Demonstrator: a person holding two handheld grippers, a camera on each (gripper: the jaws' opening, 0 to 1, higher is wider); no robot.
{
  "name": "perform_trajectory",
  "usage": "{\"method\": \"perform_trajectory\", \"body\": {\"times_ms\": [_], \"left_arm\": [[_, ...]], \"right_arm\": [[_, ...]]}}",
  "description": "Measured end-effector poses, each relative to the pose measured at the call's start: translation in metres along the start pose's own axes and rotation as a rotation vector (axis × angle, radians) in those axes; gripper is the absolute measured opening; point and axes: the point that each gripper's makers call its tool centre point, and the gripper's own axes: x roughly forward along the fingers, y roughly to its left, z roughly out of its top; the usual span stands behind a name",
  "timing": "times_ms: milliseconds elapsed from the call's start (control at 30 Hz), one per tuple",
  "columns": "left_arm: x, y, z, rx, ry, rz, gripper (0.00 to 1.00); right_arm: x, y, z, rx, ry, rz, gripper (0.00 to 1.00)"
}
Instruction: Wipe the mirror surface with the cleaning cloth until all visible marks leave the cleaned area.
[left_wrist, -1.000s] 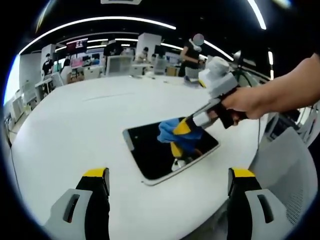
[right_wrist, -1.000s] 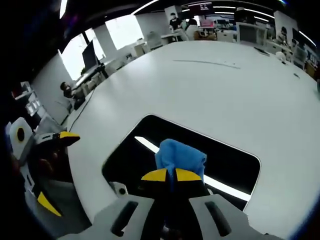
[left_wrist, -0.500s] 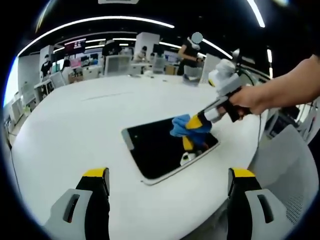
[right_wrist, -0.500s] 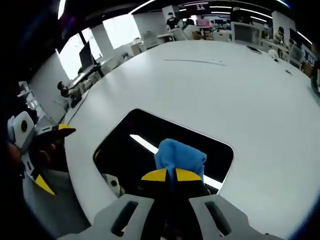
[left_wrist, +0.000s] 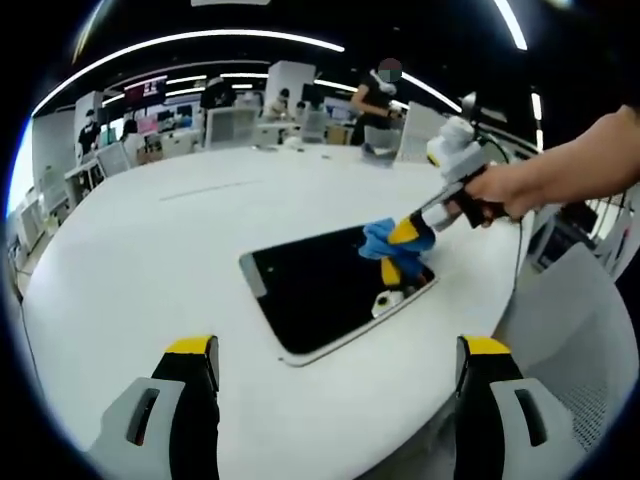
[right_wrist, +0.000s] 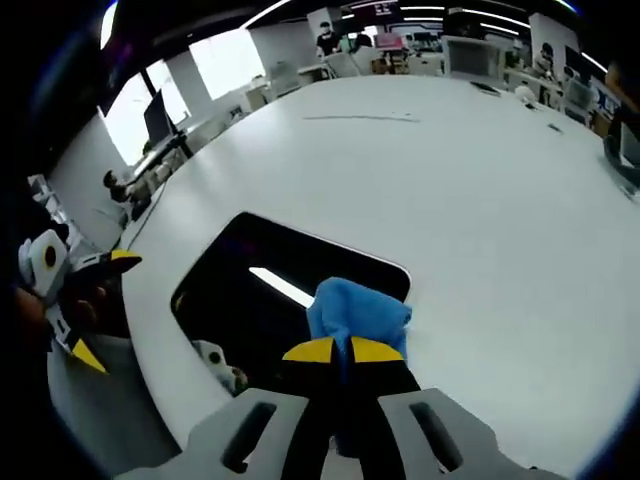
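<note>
A right gripper (right_wrist: 337, 352), jaws clamped on a crumpled blue cleaning cloth (right_wrist: 358, 312), wipes the edge of a dark rectangular mirror (left_wrist: 320, 290) lying on a round white table (left_wrist: 150, 250). The left gripper (left_wrist: 335, 350) hovers, jaws apart. No marks are visible, so wiping appears nearly complete.

Mirror's (right_wrist: 255, 300) near edge, hidden behind cloth (right_wrist: 356, 315) and jaws.

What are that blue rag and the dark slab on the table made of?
The blue rag, pinched in the right tool, looks like soft matte cloth, perhaps microfibre: it bunches into loose folds. The dark slab is a mirror, seemingly glossy glass in a thin pale frame: it reflects a ceiling light strip and the tool. The table looks smooth white laminate or painted board; which one is unclear.
</note>
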Motion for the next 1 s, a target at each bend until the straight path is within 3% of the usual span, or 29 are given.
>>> {"method": "perform_trajectory", "body": {"times_ms": [267, 567, 1000], "left_arm": [[0.0, -0.002, 0.0, -0.001, 0.004, -0.007, 0.99], [0.0, -0.003, 0.0, 0.001, 0.004, -0.014, 0.99], [0.0, -0.004, 0.0, 0.013, 0.006, -0.016, 0.99]], "right_arm": [[-0.007, -0.016, -0.007, 0.025, 0.006, -0.028, 0.0], [-0.007, -0.016, -0.007, 0.024, 0.01, -0.042, 0.0], [-0.008, -0.013, -0.007, -0.054, 0.034, -0.075, 0.0]]}}
